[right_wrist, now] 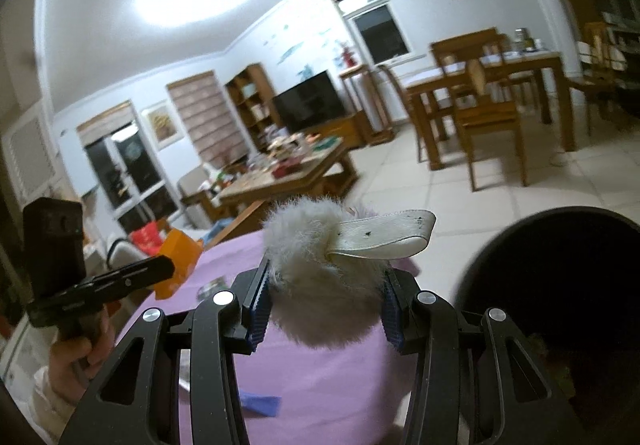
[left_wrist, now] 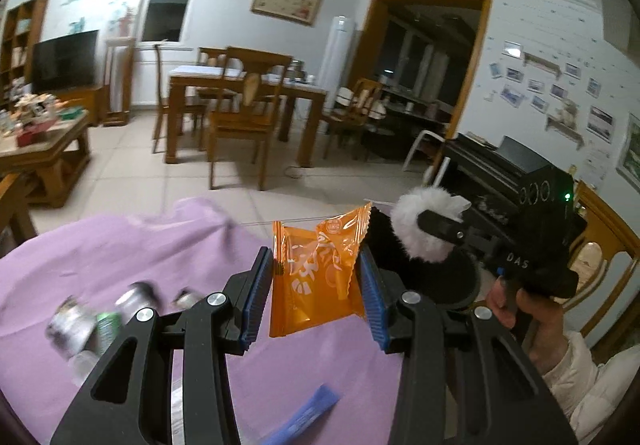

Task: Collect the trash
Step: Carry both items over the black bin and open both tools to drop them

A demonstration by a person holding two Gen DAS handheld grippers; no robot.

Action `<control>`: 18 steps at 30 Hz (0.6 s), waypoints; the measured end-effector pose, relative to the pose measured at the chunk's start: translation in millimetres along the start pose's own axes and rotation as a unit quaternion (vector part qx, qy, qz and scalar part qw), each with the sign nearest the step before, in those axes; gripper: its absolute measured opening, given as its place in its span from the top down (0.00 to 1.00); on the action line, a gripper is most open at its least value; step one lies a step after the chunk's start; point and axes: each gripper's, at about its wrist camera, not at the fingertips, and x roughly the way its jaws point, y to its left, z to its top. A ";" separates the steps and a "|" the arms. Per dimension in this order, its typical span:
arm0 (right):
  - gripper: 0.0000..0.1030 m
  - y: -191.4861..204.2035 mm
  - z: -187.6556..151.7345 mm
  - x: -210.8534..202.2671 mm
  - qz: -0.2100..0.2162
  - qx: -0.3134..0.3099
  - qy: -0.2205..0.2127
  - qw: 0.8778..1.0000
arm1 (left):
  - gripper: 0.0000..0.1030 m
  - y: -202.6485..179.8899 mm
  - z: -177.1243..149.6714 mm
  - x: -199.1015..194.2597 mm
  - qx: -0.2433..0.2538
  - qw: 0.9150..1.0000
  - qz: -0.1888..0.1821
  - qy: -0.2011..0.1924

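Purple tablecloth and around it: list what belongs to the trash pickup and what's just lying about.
Trash job:
- orange wrapper, held in the left gripper
- fluffy white pompom, held in the right gripper
- black bin
- blue wrapper
- crumpled silver wrappers

Lying about:
- purple tablecloth
- dining table
- TV
- coffee table

One crinkled orange plastic wrapper [left_wrist: 316, 277], one fluffy white pompom [right_wrist: 324, 285], one blue paper strip [left_wrist: 304, 419], one round black bin [right_wrist: 560, 285].
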 end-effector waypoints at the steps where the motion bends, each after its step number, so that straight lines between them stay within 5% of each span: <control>1: 0.56 -9.4 0.4 -7.1 -0.005 0.005 -0.005 1.000 | 0.59 -7.6 3.0 8.1 0.005 1.000 -0.009 0.001; 18: 0.56 -152.3 -21.8 -95.3 -0.101 0.092 -0.054 0.989 | 0.59 -100.3 4.7 130.1 0.049 0.991 -0.112 0.052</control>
